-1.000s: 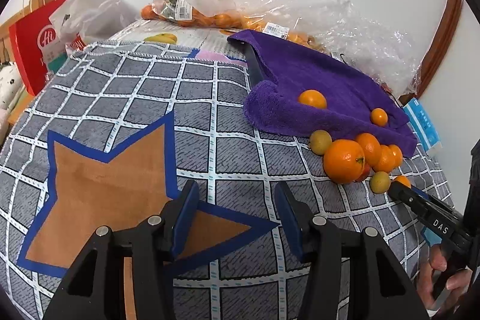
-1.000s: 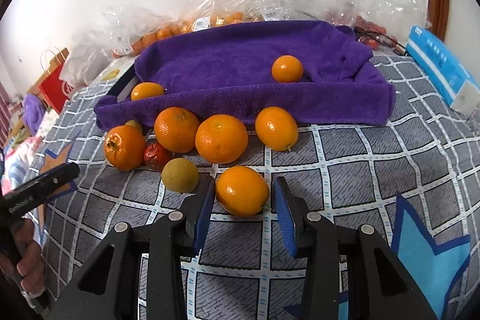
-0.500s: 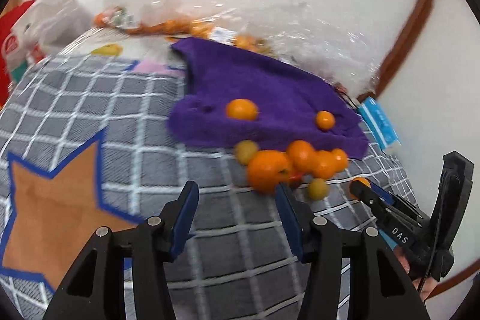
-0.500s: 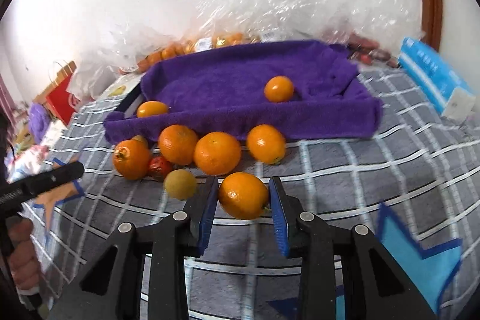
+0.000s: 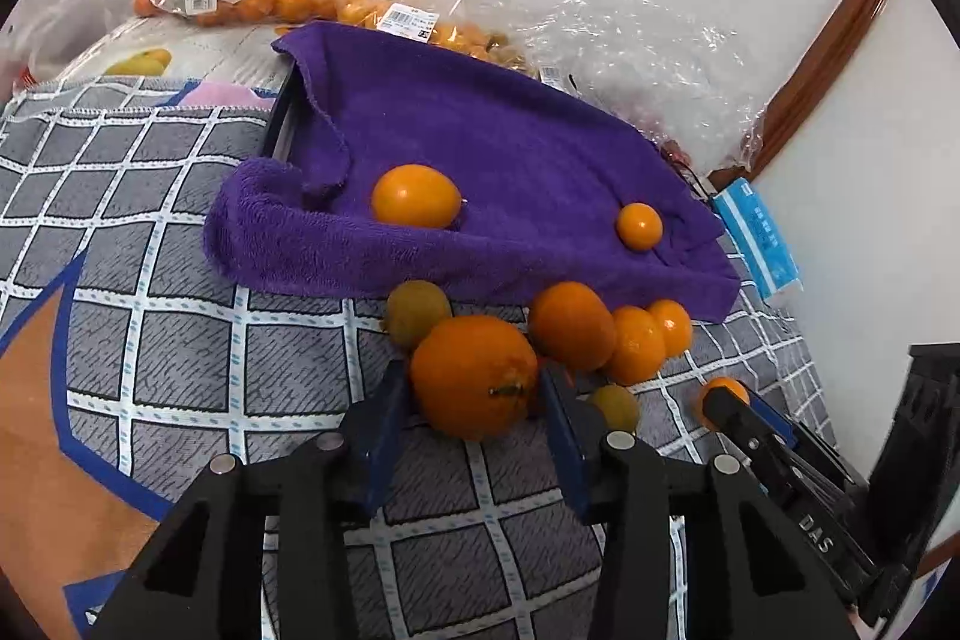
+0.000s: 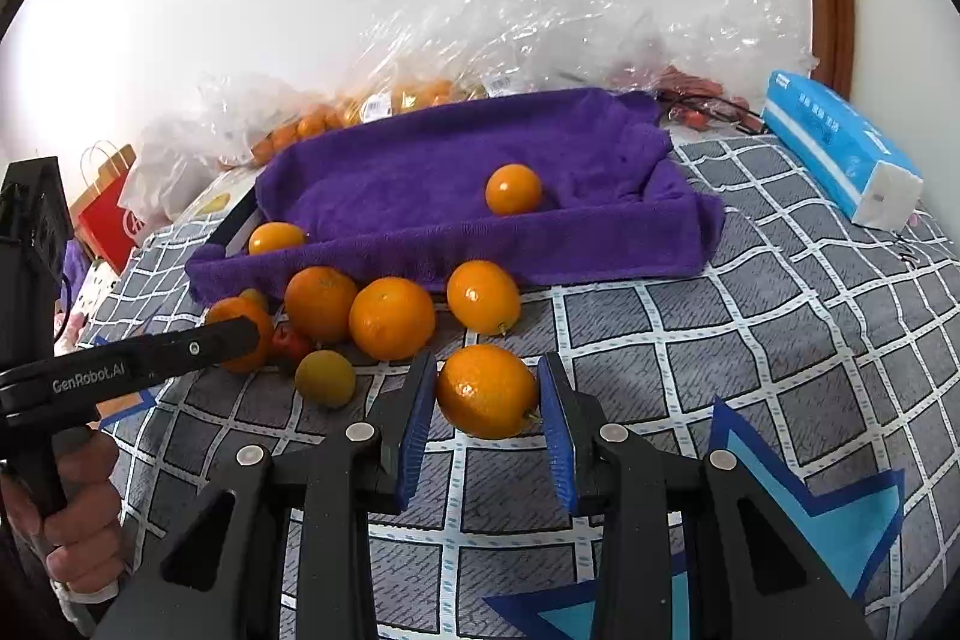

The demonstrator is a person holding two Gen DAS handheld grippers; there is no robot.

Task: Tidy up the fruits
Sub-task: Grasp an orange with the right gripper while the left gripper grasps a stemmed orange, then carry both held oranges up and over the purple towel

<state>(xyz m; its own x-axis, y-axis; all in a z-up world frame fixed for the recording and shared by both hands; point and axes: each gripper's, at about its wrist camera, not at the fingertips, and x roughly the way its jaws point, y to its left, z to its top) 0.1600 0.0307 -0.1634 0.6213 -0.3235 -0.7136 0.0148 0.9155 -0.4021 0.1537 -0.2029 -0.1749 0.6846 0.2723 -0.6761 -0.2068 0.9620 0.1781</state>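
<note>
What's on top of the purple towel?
Two oranges sit on the purple towel: a round one near the middle and another by its left edge. Whatever lies under the towel is covered.

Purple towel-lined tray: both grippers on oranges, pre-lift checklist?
1. Right gripper shut on the near oval orange: ok.
2. Left gripper jaws closing around the big round stemmed orange; firm grip: cannot tell.
3. Free room on the purple towel-lined tray, which holds two small oranges: ok.
4. Neighbouring greenish fruit touches the left target, may roll: not ok.
5. Grippers apart from each other: ok.
</note>
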